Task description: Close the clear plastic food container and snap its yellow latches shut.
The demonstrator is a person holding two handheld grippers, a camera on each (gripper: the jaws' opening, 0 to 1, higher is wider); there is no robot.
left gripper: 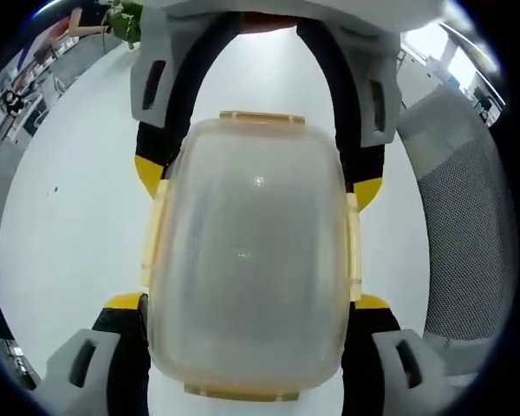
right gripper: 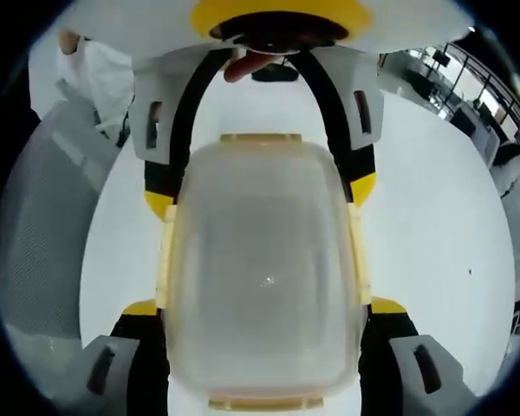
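The left claw [left gripper: 247, 347] rises from the bottom of the left gripper view with its two yellow-tipped jaws set wide, one on each long side of the clear container [left gripper: 247, 277]. The container lies flat on the white desk [left gripper: 69, 217] with its lid seated on top. Whether the jaws touch its sides I cannot tell. Beyond the container's far end the right claw [left gripper: 258, 178] comes down from the top of this view, its jaws likewise spread along the container's flanks. Yellow latches [left gripper: 152, 238] line the rim on all four sides of the container; whether any has clicked home is too blurred to judge. A grey mesh chair [left gripper: 468, 251] stands off to one side of the container.

In the right gripper view the picture is mirrored: the right claw [right gripper: 267, 334] stands wide at the near end of the container [right gripper: 264, 277], the left claw [right gripper: 260, 191] faces it across the far end, and a fingertip [right gripper: 243, 65] shows above that claw. Latches [right gripper: 166, 260] run along the container's edges here too, over the desk [right gripper: 433, 225].

The lid looks already down, so I judge the step in hand to be the latching. Both hands point their tools toward each other, low and roughly level over the container. The next move would call for pressing each latch flap inward against the container's wall until it seats.
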